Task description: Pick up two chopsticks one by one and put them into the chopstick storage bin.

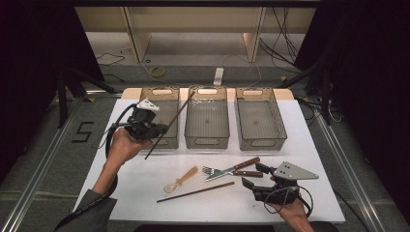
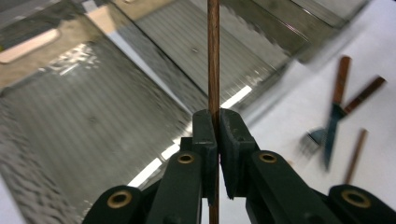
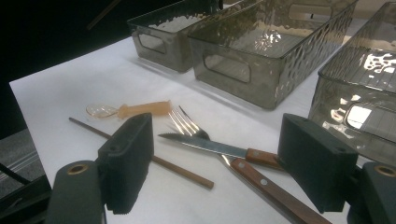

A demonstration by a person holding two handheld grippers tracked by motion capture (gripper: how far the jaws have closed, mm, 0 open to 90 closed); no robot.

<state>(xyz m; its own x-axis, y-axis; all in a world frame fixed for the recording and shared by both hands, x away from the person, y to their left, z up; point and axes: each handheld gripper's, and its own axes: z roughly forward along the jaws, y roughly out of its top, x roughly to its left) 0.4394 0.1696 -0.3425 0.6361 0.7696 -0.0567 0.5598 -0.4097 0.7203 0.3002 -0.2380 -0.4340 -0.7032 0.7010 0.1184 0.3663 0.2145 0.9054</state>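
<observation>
Left gripper (image 1: 162, 129) clamps a chopstick (image 1: 170, 124) slanted over the left bin (image 1: 163, 100), apparently above it; right gripper (image 1: 255, 176) rests wide open near the knife (image 1: 233, 169).

Chopstick (image 2: 213, 56), centre frame: dark brown wood, smooth, matt. Bins (image 3: 261, 51), upper frame: smoky translucent plastic, glossy, dimpled walls. Knife (image 3: 219, 148) blade: shiny metal; handle reddish wood. Spoon (image 3: 135, 110): amber translucent plastic. Table cover (image 1: 145, 179): white, matt.
</observation>
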